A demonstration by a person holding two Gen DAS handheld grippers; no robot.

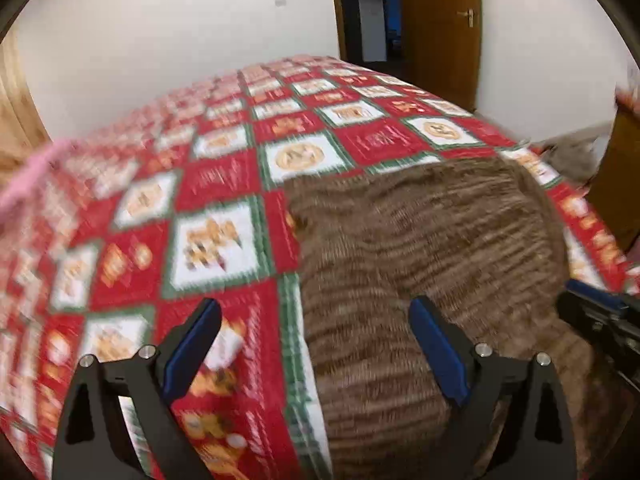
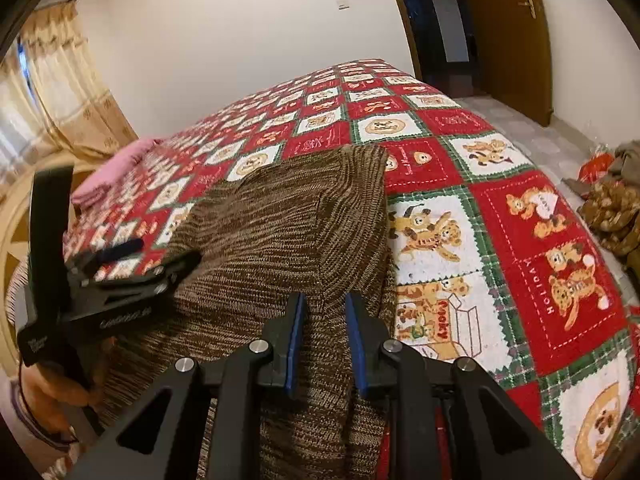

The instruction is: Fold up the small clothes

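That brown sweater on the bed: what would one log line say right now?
stage: folding | sweater: brown knit on bed cover | left gripper: open above it | right gripper: nearly closed over its edge, grip unclear

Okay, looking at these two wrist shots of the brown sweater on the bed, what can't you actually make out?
- Brown knit sweater: near end cut off by the bottom edge in both views.
- Right gripper: right wrist view, whether its pads pinch the knit is unclear.
- Quilt: left wrist view, motion blur smears the prints.
- Pink cloth: small, far, type unclear.
- Left gripper: jaws wide, nothing between them.
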